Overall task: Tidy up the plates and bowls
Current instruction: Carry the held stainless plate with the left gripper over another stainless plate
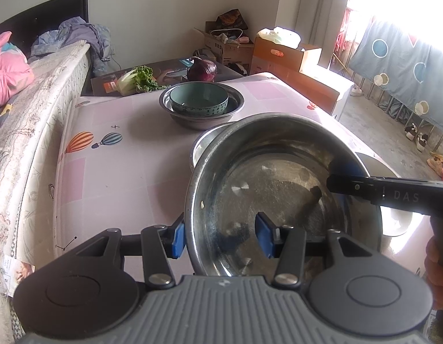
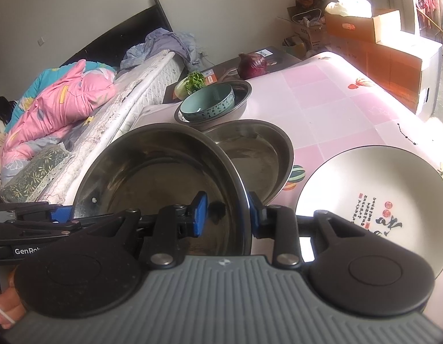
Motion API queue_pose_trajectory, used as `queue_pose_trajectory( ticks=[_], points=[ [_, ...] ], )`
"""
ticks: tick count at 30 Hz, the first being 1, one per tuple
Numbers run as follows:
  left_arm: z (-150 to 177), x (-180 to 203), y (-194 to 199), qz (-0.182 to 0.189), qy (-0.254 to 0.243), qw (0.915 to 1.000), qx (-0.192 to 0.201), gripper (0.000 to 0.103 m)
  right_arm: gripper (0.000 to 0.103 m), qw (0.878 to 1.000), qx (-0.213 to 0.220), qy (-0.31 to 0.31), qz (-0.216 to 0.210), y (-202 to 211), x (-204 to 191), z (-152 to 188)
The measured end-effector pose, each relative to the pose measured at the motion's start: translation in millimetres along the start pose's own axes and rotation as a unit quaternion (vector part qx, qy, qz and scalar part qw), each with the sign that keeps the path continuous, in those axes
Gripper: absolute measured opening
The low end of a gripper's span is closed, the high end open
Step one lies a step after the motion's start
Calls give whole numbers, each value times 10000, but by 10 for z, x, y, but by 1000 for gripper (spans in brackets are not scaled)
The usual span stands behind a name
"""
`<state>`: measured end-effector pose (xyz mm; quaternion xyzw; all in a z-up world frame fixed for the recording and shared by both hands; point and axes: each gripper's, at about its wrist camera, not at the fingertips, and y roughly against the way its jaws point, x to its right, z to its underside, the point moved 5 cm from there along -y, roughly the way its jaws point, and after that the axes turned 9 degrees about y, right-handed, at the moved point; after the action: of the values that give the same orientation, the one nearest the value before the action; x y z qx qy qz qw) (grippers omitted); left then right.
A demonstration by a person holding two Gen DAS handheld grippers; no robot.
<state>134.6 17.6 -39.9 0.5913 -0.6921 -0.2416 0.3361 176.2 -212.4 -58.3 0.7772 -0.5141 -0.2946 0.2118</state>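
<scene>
Both claws on the same steel basin (image 1: 279, 195), lifted and tilted above the worktop (image 1: 121, 172). Left claw (image 1: 221, 236) straddles the near-left rim, one blue pad outside the wall and one inside; whether both pads press the metal cannot be told from the left wrist view. Right claw (image 2: 227, 215) straddles the opposite rim, blue pads close on either side of the thin edge and seemingly clamped on it. Two-point hold on opposite rims is likely chosen because the basin is wide, shallow and slick; one claw alone would let it swing. A second steel basin (image 2: 258, 154) sits on the worktop directly beyond and partly under the held one, so the carried basin looks meant to nest into it. Toward the far edge, a teal bowl (image 1: 198, 99) already rests inside a third steel basin (image 1: 201, 114), which fits like-into-like stacking. White plate with red and black lettering (image 2: 365, 189) lies flat near the right edge, untouched. Red onion (image 1: 202, 70) and leafy greens (image 1: 138, 78) lie past the far edge on a dark surface. Judgement: stacking step midway; risk is rim slipping from the pads as the basin is lowered level
</scene>
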Motion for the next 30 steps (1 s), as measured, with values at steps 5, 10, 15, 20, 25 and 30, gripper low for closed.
queue_pose_trajectory(
  ticks=[5, 10, 15, 20, 25, 30],
  points=[
    [-7, 21, -11, -10, -2, 10000, -12, 50, 31, 10000, -14, -27, -6, -14, 16, 2],
    [-10, 36, -22, -18, -7, 10000, -24, 51, 31, 10000, -15, -48, -14, -21, 24, -2],
    [-15, 59, -52, -26, -8, 10000, -44, 51, 32, 10000, -16, -52, -17, -24, 28, 1],
    [-21, 76, -86, -38, -12, 10000, -68, 51, 32, 10000, -15, -75, -19, -41, 57, -1],
    [-26, 81, -119, -33, 14, 10000, -85, 51, 32, 10000, -26, -94, -21, -64, 90, -1],
    [-42, 85, -161, -7, 50, 9999, -108, 51, 32, 9999, -38, -94, -4, -97, 104, -21]
  ],
)
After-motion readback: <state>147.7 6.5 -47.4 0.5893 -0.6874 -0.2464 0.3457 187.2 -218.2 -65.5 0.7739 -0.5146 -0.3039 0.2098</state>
